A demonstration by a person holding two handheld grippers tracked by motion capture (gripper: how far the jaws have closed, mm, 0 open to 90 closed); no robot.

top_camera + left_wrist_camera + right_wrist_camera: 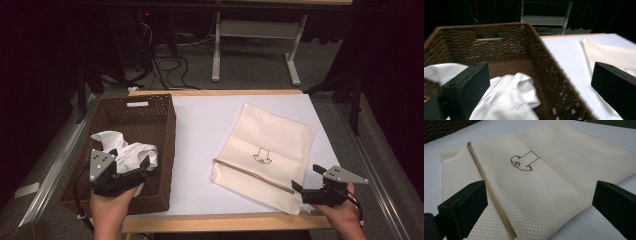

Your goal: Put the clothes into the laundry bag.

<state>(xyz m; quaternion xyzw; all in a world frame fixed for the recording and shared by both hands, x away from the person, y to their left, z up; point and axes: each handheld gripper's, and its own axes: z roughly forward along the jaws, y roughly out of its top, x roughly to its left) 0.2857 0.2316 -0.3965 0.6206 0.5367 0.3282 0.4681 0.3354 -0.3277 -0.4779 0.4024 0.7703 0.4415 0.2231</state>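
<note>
The white garment [125,150] lies crumpled in the near half of the wicker basket [165,107], which stands at the left of the counter [200,130]. The cream mesh laundry bag [270,150] lies flat to the right, its zipper edge [252,175] running along the near side.

**Claw state.** The left claw [131,166] is spread wide above the garment, holding nothing. The right claw [309,179] is likewise wide and empty, poised at the near right corner of the bag, with the zipper edge between its jaws in the right gripper view.

**Step in hand (judged).** Taking hold of the garment with the left claw while the right prepares to secure the bag opening.

**Procedure.**
1. Lower the left claw onto the raised fold [511,85] of the garment, not the flat part, so both jaws take in cloth.
2. Keep the jaws clear of the basket's right wall; the weave may snag.
3. Close fully before lifting; thin cloth slips from a partial grip.
4. With the right claw, grip one layer at the zipper edge only. Pinching both layers would keep the bag shut.
</note>
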